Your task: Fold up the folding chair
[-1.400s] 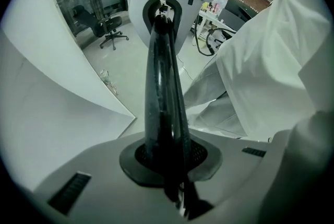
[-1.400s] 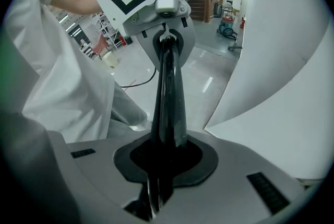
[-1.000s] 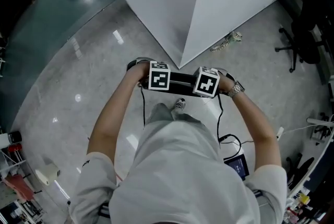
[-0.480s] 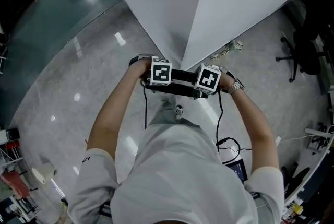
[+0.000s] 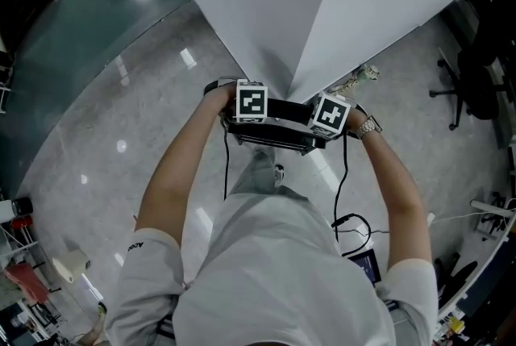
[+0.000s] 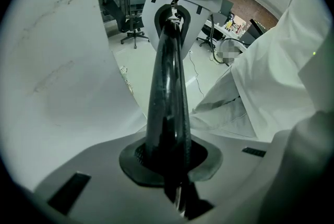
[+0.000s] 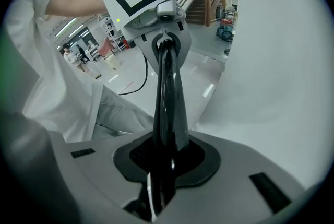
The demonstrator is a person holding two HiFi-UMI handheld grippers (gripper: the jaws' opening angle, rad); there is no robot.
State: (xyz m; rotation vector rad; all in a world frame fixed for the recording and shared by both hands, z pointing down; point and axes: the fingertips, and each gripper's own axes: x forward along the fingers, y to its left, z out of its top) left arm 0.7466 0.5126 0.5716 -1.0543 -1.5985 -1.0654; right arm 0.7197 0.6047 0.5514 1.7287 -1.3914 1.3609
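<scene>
The left tongs (image 6: 169,165) and right tongs (image 7: 164,160) are clenched on the folding chair (image 5: 276,140), gripping its black bar (image 5: 284,112). The bar's long axis runs crosswise between the 2, so neither hand is nearer.

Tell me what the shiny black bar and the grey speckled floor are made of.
The shiny black bar looks like painted metal or hard plastic: crisp highlights run along it. The grey speckled floor looks like polished stone; lights mirror in it.

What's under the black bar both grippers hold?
Below the black bar: the chair's frame, a shoe, shiny floor. Lower chair is covered by that frame and the person's trousers.
</scene>
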